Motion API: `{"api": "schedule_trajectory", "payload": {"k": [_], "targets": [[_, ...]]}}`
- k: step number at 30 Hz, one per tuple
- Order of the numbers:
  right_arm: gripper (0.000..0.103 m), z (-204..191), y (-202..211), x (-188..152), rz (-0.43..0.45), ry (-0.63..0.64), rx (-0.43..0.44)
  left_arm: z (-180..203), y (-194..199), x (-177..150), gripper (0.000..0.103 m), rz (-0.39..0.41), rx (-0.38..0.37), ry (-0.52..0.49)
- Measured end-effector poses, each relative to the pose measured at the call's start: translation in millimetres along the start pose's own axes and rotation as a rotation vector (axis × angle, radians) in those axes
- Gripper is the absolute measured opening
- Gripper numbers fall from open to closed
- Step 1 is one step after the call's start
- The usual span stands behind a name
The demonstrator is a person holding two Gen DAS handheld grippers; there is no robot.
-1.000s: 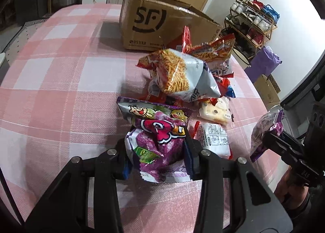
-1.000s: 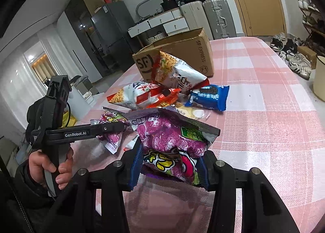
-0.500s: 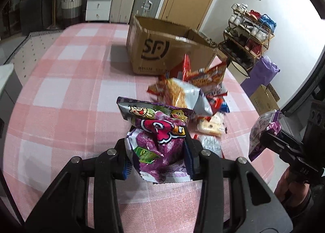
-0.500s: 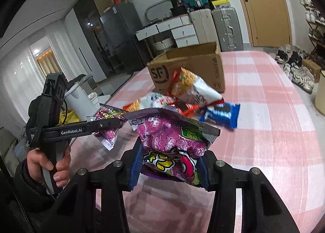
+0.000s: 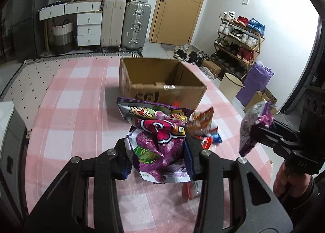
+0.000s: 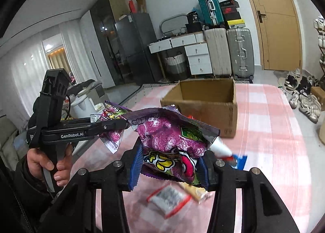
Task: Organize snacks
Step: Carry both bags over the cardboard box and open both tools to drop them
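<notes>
My left claw (image 5: 157,156) is matt black plastic with shiny metal pivot pins and ribbed blue rubbery pads (image 5: 187,155); the purple bag (image 5: 158,137) in it is glossy crinkly foil-plastic, catches the light on every fold; my right claw (image 6: 169,167) is the same matt black build with ribbed blue pads, clamped on a second purple bag (image 6: 172,139), just as shiny and wrinkled; the cardboard box (image 5: 162,88) is plain brown corrugated card, dull and a bit rough, with a strip of clear glossy tape on the rim; the tablecloth (image 5: 81,99) looks like woven cloth, pink-and-white check, matt; the suitcases (image 5: 136,25) behind are ribbed hard shell with a satin sheen; wooden door (image 5: 180,3) is smooth.
</notes>
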State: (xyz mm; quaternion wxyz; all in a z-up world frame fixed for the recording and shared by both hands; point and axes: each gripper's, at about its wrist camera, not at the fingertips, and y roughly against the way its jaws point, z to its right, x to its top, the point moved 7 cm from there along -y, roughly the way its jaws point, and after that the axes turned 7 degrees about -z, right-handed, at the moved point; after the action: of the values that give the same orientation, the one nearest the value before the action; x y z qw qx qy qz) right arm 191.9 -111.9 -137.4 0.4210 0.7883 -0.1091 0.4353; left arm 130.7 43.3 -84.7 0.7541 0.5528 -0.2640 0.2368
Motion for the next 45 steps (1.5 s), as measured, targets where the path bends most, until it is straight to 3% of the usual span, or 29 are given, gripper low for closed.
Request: {"api": "schedule_trajectory", "payload": {"k": [8, 16, 30, 34, 45], "targets": [[0.047, -2, -10, 44, 0.015, 0.053, 0.011, -3, -4, 40, 0.037, -0.008, -0.028, -0.010], [0.047, 8, -29, 92, 0.019, 0.054, 0.012, -5, -15, 100, 0.037, 0.006, -0.041, 0.005], [0.047, 43, -76, 160, 0.001, 0.044, -0.011, 1, -78, 209, 0.038, -0.027, -0.008, -0.009], [0.047, 62, -98, 165, -0.021, 0.017, -0.066, 1, -117, 220, 0.038, -0.074, 0.011, -0.009], [0.047, 100, -154, 155, -0.098, -0.052, -0.060, -6, -198, 227, 0.038, -0.148, 0.015, 0.015]]}}
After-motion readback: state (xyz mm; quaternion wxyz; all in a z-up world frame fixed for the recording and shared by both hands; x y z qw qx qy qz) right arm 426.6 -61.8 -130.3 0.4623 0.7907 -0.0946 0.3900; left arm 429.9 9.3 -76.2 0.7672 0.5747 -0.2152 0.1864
